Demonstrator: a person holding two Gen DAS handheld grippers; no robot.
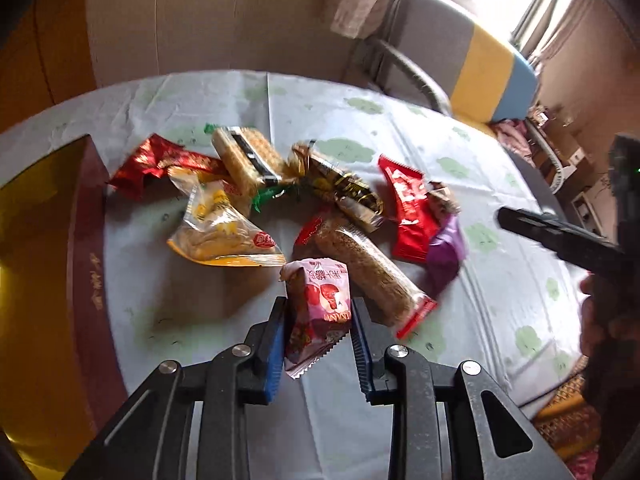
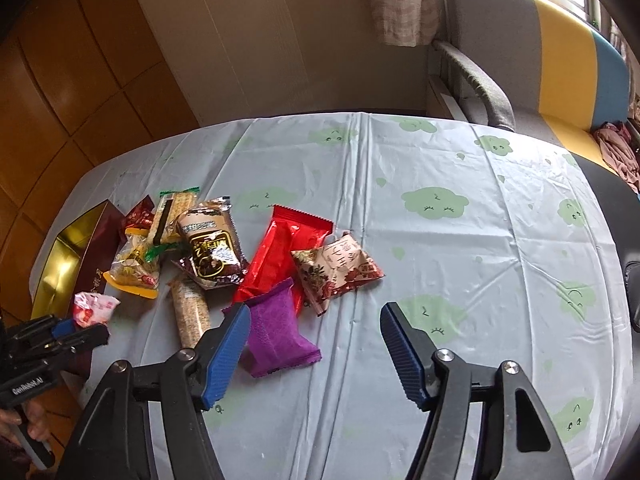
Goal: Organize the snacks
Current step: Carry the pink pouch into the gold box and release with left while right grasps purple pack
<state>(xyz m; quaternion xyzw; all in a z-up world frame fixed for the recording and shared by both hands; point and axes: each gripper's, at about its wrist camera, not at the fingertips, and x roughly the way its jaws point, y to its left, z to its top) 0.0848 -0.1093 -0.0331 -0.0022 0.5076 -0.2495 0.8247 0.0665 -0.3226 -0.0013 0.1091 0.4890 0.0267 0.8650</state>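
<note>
My left gripper (image 1: 320,306) is shut on a pink snack packet (image 1: 320,312), its blue pads pressing both sides just above the tablecloth. The right wrist view shows the same gripper (image 2: 86,330) and pink packet (image 2: 94,308) near a maroon box with a gold inside (image 2: 96,236). My right gripper (image 2: 316,312) stands open over the cloth with nothing between its pads. Its left finger is beside a purple packet (image 2: 280,336). A pile of snacks lies mid-table: a red packet (image 2: 284,252), a floral packet (image 2: 336,272), a sesame bar (image 2: 192,316) and a yellow packet (image 1: 220,232).
The round table (image 2: 440,240) wears a pale cloth with green clouds. The box (image 1: 86,240) stands open at the left edge. A grey, yellow and blue sofa (image 2: 560,60) stands behind the table at the right. A person's hand (image 2: 36,424) holds the left gripper's handle.
</note>
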